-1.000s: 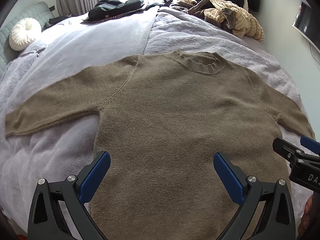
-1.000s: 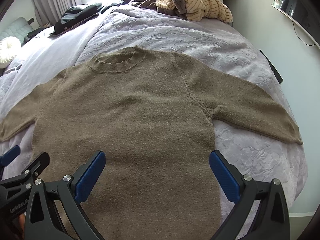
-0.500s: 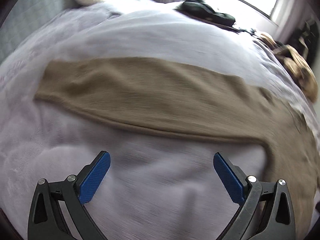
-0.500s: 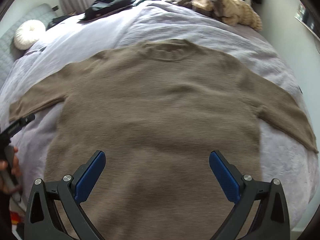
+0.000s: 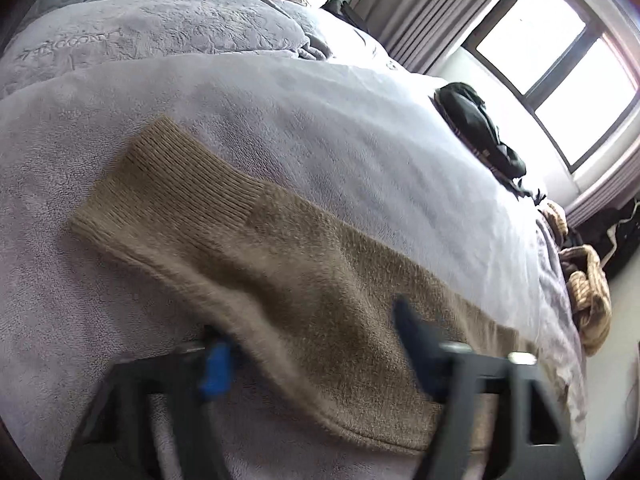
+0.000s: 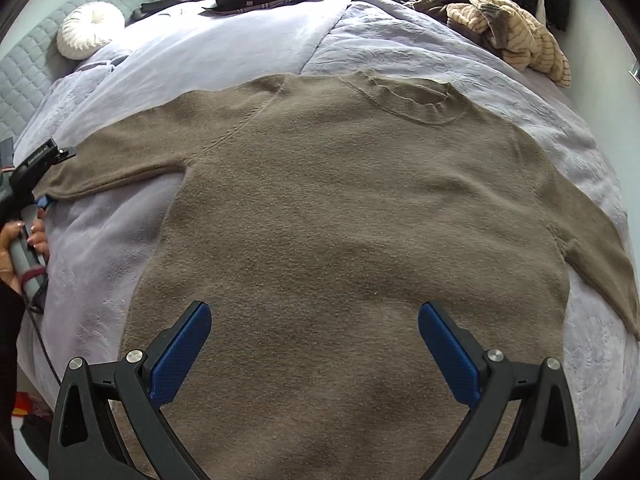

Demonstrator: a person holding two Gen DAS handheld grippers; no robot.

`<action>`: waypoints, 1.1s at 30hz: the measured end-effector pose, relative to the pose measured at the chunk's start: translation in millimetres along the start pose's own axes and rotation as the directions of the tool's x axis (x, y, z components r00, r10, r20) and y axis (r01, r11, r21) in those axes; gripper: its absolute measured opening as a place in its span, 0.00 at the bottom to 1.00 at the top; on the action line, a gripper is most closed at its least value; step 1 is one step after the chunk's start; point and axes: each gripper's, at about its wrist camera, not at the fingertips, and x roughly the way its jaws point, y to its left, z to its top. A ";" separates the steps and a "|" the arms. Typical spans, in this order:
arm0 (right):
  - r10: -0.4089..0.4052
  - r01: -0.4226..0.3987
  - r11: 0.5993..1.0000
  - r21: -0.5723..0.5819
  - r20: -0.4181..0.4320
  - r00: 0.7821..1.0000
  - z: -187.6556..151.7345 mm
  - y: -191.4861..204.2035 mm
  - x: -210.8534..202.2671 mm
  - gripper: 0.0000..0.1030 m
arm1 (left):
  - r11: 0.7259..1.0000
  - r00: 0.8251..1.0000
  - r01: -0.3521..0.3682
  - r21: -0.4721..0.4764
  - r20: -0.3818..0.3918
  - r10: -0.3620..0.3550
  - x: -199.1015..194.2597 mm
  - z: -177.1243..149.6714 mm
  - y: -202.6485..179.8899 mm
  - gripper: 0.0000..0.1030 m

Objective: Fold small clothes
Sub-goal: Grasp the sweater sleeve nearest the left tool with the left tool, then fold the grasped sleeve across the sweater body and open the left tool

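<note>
Far left: brown fuzzy knit sweater [image 6: 340, 220] lies flat, front up, on the lilac plush bed cover [image 6: 224, 56], collar toward the far side, hem nearest the cams. Its left sleeve [image 5: 248, 248] runs out sideways; long axis from body to ribbed cuff [image 5: 160, 184], cuff end farthest from the body.

L claw [image 5: 316, 364] sits on that sleeve, partway along, short of the cuff. Jaws have just been closing, sleeve fabric lying between them. Near finger [image 5: 216, 368] at the sleeve's lower edge, other finger on top of the knit; both blurred, so can't tell if pads bite yet. L claw points steeply down at the bed, rolled so the sleeve crosses its gap. From the R cam the left hand [image 6: 24, 240] shows at the bed edge, wrapped round the handle, claw tip over the sleeve end.

Key relation: sleeve lies across the L claw's gap, its length pointing back to the torso. Judgement: next move is prob. lift and carry the sleeve inward over the chest, along that axis. L hand clearly nearer; R nowhere close to this sleeve.

Centre/right: R claw [image 6: 314, 356] wide open, empty, hovering over the lower torso near the hem, tilted down hard. Right sleeve [image 6: 600, 264] stretches off to the right, untouched, well apart from either claw.
</note>
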 end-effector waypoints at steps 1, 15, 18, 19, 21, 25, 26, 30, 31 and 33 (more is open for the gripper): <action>0.005 -0.005 1.000 0.001 0.001 1.000 -0.2 -0.7 -0.7 1.00 | 1.000 1.000 0.023 -0.011 -0.011 -0.024 4.5 3.5 -8.0 0.10; 0.108 -0.124 0.983 0.136 0.114 0.988 -5.4 -61.0 -17.9 1.00 | 0.829 0.906 0.404 0.387 -0.045 -0.421 -76.2 -41.4 -237.4 0.08; 0.096 -0.121 0.973 0.196 0.132 0.987 -10.3 -94.7 -22.3 1.00 | 0.762 0.878 0.462 0.454 -0.117 -0.464 -75.1 -82.7 -307.9 0.08; 0.089 -0.117 0.970 0.212 0.134 0.987 -12.0 -106.1 -22.9 1.00 | 0.738 0.875 0.470 0.484 -0.148 -0.461 -71.4 -102.9 -334.8 0.08; 0.080 -0.114 0.958 0.263 0.139 0.987 -16.4 -133.6 -23.2 1.00 | 0.703 0.868 0.490 0.515 -0.217 -0.446 -58.1 -134.0 -374.1 0.08; 0.064 -0.107 0.928 0.356 0.131 0.989 -26.9 -182.6 -17.1 1.00 | 0.638 0.874 0.486 0.597 -0.329 -0.358 -19.8 -206.9 -425.6 0.08; 0.060 -0.102 0.919 0.382 0.121 0.991 -30.1 -195.1 -12.5 1.00 | 0.624 0.881 0.474 0.622 -0.345 -0.325 -10.7 -224.1 -431.0 0.08; 0.079 -0.112 0.886 0.451 0.090 0.993 -39.6 -227.4 4.5 1.00 | 0.569 0.904 0.417 0.708 -0.391 -0.176 26.0 -278.6 -438.2 0.16; 0.086 -0.118 0.880 0.461 0.091 0.992 -40.5 -233.0 7.9 1.00 | 0.559 0.903 0.411 0.720 -0.403 -0.145 30.5 -286.4 -437.4 0.23; 0.096 -0.131 0.872 0.472 0.096 0.991 -39.0 -240.2 14.8 1.00 | 0.560 0.909 0.401 0.725 -0.391 -0.146 25.4 -288.6 -426.4 0.64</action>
